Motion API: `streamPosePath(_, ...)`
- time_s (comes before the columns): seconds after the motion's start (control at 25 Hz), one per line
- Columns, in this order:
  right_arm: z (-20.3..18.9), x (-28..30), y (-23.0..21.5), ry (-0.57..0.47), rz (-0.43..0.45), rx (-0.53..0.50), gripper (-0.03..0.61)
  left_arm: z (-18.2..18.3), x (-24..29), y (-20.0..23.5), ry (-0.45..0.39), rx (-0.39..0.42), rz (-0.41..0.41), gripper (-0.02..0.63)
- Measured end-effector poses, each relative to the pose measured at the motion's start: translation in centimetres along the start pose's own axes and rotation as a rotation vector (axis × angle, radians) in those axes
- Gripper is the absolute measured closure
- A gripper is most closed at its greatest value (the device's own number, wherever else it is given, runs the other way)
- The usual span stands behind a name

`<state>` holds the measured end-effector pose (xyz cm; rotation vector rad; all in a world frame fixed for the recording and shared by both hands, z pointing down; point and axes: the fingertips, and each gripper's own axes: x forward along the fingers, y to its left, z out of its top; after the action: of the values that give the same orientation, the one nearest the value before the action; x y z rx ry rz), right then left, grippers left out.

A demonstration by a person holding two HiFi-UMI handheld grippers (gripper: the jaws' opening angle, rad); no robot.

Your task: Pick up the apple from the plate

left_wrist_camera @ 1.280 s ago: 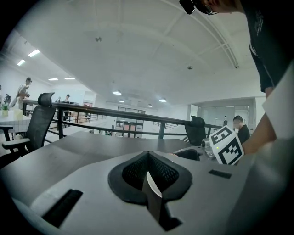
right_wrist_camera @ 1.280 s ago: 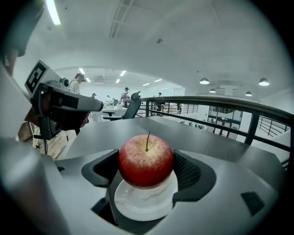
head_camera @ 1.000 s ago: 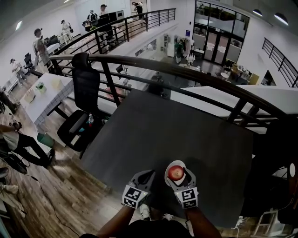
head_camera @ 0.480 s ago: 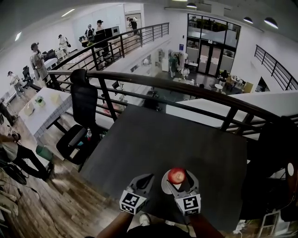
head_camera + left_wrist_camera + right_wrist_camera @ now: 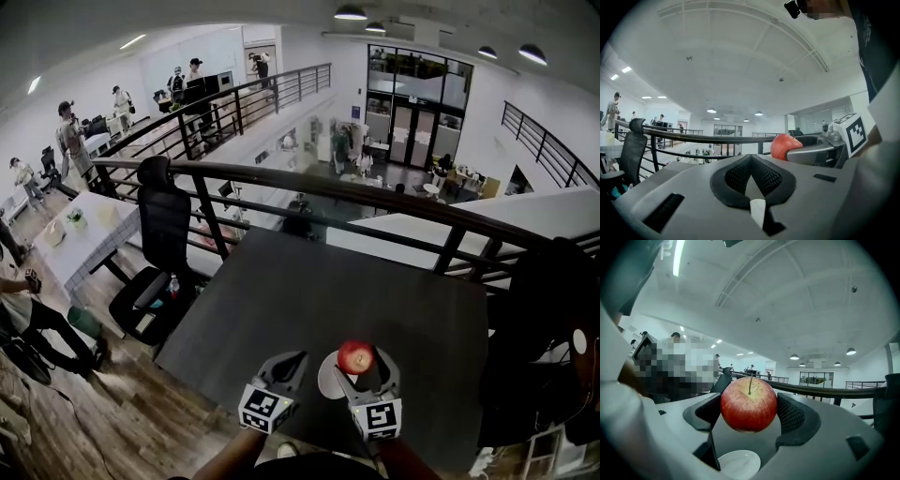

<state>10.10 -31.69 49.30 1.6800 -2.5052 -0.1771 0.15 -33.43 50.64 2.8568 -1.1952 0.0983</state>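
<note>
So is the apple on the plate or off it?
Off it. The right gripper is shut on the apple, which hangs above the empty plate.

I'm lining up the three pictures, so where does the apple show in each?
Head view: apple low, just right of centre, in the right gripper's jaws.
Left gripper view: apple right of centre, held by that same right gripper.
Right gripper view: apple dead centre, clamped between the jaws.
Shared landmark: the black railing beyond it in all three.
</note>
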Motion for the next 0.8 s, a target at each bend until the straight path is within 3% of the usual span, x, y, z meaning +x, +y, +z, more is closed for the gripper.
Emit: streamPosePath(0.8, 0.1, -1.3, -0.6, 0.005, -0.016, 0.000, 0.202, -0.4, 0.2, -1.5, 0.005, 0.002, 0.014, 0.594)
